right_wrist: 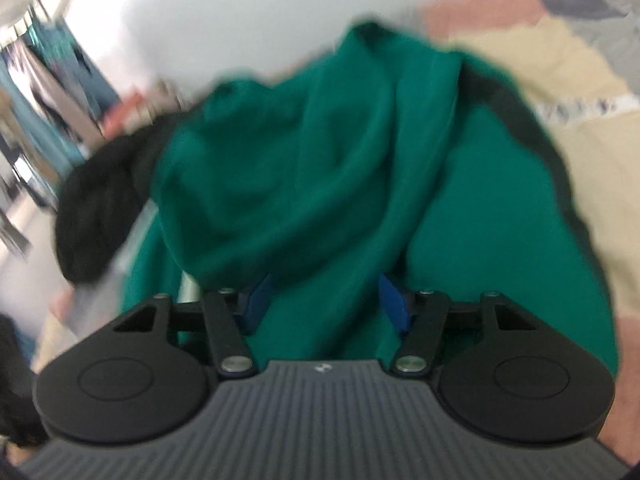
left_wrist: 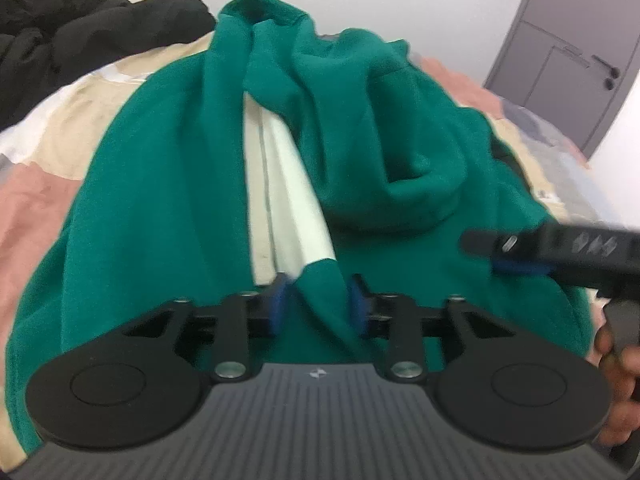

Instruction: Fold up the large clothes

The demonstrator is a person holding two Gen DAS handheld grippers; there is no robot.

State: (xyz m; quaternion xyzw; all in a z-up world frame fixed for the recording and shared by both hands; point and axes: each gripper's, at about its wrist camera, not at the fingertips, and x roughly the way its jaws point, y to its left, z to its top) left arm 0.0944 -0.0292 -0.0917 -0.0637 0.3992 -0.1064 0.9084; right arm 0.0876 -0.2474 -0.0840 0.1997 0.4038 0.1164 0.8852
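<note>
Green jacket half gathered on the bed, both grippers down at its near hem

Left gripper [left_wrist: 318, 304] has its jaws narrowed around a ridge of the green jacket [left_wrist: 160, 200], blue pads right beside the fabric, though I can't tell if they're really biting. The jacket's long axis runs straight away from the jaws toward the collar, white lining [left_wrist: 280, 188] showing just ahead. Right gripper [right_wrist: 324, 304] sits wider, with a thick fold between its jaws; too blurry to call a pinch. Both look equally near the hem.
</note>
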